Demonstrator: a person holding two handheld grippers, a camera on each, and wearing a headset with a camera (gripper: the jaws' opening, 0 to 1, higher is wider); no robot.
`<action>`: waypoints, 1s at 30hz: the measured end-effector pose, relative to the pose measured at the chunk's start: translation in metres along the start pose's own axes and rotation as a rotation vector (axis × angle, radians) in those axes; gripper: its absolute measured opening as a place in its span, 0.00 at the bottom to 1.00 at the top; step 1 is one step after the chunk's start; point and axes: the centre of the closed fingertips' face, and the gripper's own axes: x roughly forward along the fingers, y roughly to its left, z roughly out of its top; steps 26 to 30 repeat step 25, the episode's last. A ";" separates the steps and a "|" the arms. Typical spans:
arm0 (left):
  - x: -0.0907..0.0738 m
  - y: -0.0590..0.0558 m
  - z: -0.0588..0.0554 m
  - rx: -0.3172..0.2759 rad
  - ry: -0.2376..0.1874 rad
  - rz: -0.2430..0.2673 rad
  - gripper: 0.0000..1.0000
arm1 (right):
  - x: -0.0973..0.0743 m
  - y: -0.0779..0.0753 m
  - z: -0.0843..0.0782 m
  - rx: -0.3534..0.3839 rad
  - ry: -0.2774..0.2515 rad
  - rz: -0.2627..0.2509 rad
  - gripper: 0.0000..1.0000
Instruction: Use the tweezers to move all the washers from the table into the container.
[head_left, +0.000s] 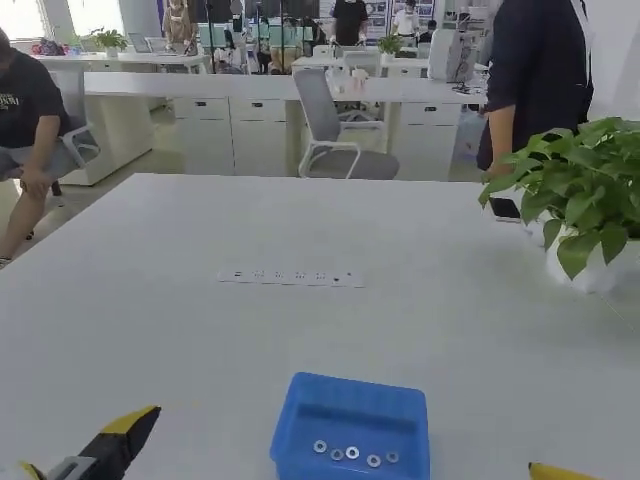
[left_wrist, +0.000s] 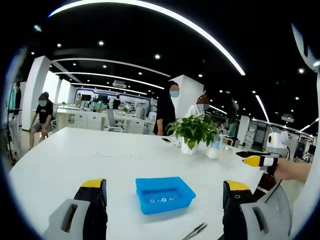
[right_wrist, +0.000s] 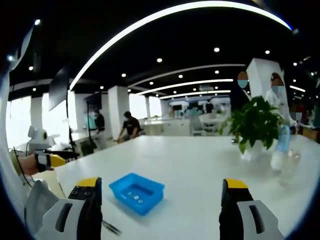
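left gripper (left_wrist: 164, 186) jaws apart, nothing between them; right gripper (right_wrist: 161, 183) the same. tweezers (left_wrist: 196, 230) lie on the table (head_left: 300, 230) on my side of the blue container (head_left: 340, 405), gripped by neither. five washers (head_left: 352, 453) sit in a row inside it; i spot no stray on the table. judgement: scan the near edge before calling it done. if one turns up, take the tweezers mid-shank and squeeze gently.

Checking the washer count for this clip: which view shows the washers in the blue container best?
The head view: it looks down into the blue container, where five washers lie in a row. Both gripper views look in at a low angle, so the washers are tiny pale specks, blurrier in the right one.
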 end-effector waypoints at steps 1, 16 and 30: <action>0.001 0.000 0.001 0.000 -0.007 -0.003 0.99 | 0.000 0.000 0.000 0.001 0.000 -0.002 0.99; 0.002 0.002 -0.001 -0.008 -0.006 -0.023 0.99 | 0.001 0.001 -0.001 0.007 0.009 -0.022 0.99; -0.004 0.006 -0.003 -0.011 -0.005 -0.013 0.99 | 0.003 0.004 0.001 0.002 0.005 -0.023 0.99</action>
